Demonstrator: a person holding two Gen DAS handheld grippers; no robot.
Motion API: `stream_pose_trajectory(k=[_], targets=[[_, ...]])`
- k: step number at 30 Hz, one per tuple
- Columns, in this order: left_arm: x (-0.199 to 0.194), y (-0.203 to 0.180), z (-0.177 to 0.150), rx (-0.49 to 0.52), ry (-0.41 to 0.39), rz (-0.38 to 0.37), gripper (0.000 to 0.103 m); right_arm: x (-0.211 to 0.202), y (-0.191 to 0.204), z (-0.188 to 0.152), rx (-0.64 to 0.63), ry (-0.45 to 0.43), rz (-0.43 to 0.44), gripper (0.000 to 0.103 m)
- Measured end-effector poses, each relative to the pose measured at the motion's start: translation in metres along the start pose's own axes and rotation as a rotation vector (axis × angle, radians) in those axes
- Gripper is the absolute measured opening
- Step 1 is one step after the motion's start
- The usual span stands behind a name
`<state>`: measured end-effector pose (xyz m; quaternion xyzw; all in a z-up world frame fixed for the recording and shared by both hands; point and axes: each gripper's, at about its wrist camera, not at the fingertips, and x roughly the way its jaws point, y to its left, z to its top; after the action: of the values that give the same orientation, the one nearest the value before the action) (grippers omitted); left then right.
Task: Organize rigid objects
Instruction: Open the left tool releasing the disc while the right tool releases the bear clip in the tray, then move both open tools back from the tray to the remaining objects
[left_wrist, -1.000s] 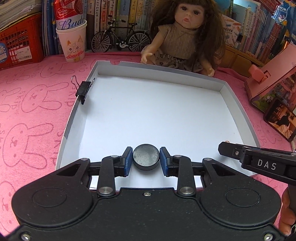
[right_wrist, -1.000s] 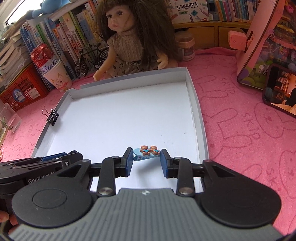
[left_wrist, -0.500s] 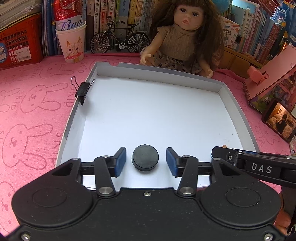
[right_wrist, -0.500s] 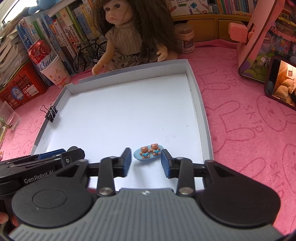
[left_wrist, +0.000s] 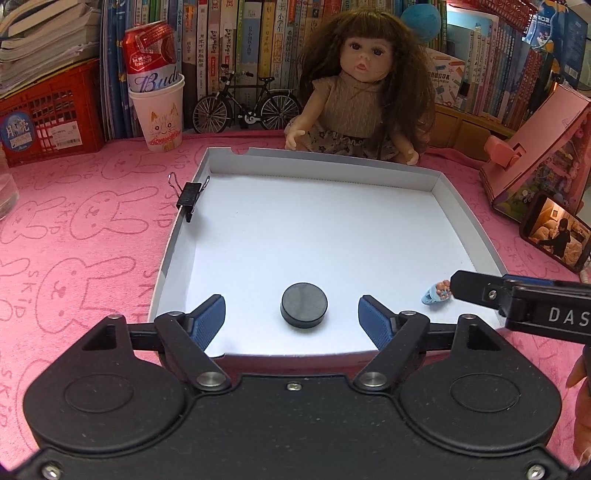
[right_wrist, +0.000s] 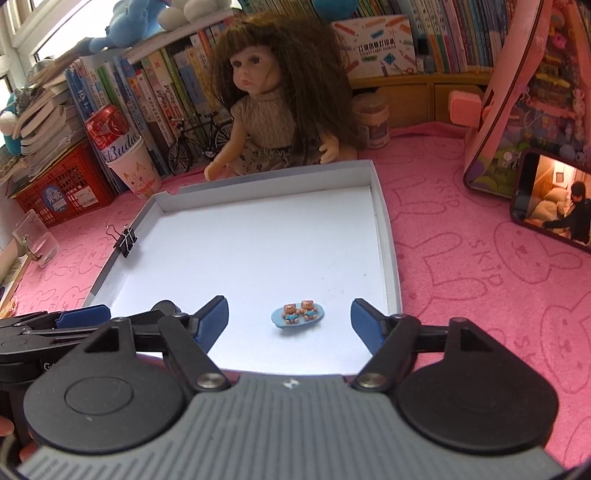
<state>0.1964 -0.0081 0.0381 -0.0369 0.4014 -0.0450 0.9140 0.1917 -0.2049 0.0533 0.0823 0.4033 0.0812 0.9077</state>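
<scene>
My two handheld grippers, black and grey

My left gripper (left_wrist: 291, 315) has a smooth black housing, silver screws and blue ribbed pads (left_wrist: 208, 317); my right gripper (right_wrist: 290, 319) has a ribbed grey housing, black round covers, and white "DAS" lettering on its side.

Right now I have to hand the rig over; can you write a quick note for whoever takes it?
Left gripper: jaws opening, black disc lies free between them on the white tray floor.
Right gripper: jaws opening, blue bear clip lies free between them, near the tray's front right.
Done: both pieces sit in the tray.
Left: back both grippers out. A binder clip is on the tray's left wall; no further loose pieces are in view.
</scene>
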Motion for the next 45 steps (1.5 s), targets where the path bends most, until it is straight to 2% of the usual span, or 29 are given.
stream_pose_trajectory(k=[22,33,39,45], targets=[[-0.065,0.009,-0.054,0.012,-0.128,-0.042,0.083,-0.058,0.017,-0.049,-0.146,-0.210,0.031,0.093],[-0.094,0.009,-0.084,0.057,-0.191,-0.068,0.085,-0.080,0.011,-0.079,-0.172,-0.280,0.039,0.098],[-0.106,0.015,-0.101,0.090,-0.215,-0.061,0.085,-0.090,0.006,-0.097,-0.203,-0.307,-0.004,0.100],[-0.115,0.027,-0.123,0.096,-0.239,-0.081,0.088,-0.099,0.001,-0.117,-0.245,-0.322,-0.013,0.102]])
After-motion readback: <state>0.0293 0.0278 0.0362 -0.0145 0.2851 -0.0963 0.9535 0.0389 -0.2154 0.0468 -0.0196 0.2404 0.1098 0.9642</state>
